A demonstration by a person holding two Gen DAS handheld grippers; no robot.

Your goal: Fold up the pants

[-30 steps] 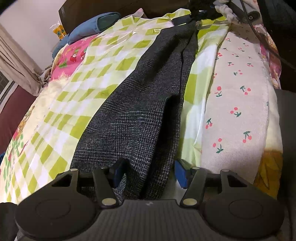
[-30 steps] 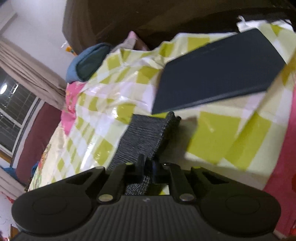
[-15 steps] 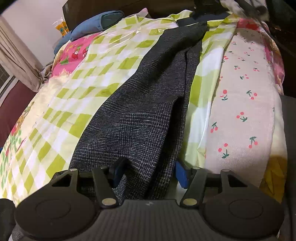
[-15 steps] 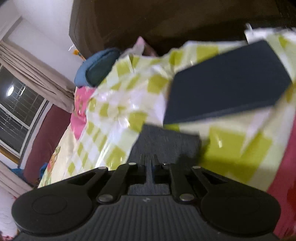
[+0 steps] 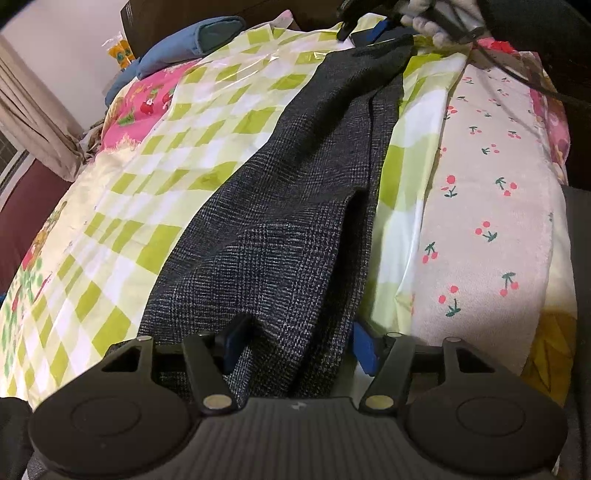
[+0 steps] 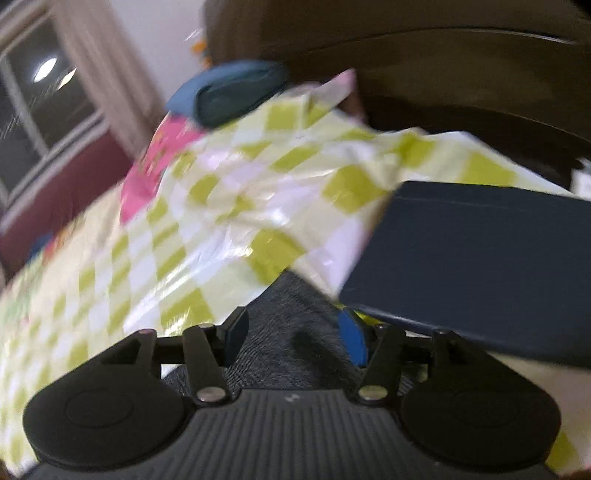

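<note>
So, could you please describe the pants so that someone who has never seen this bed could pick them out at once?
Start with the bed's green-and-white checked sheet. Along it, from its far end to its near edge, lies one long strip of dark cloth: the pants. They are grey-black with a fine woven check, unlike the smooth, flat navy board near their far end and the pink cherry-print towel beside them.

Left gripper (image 5: 295, 349): points down and forward; jaws stand wide, with a bunched fold of the pants (image 5: 295, 221) between them; the left pad touches the cloth, and the right pad's contact cannot be told.
Right gripper (image 6: 293, 338): jaws have just been opening and stand apart; the pants' far end lies between them, pads not pressing on it; view is motion-blurred.
Gloved hand (image 5: 432, 22): at the far end, on the right gripper.
</note>
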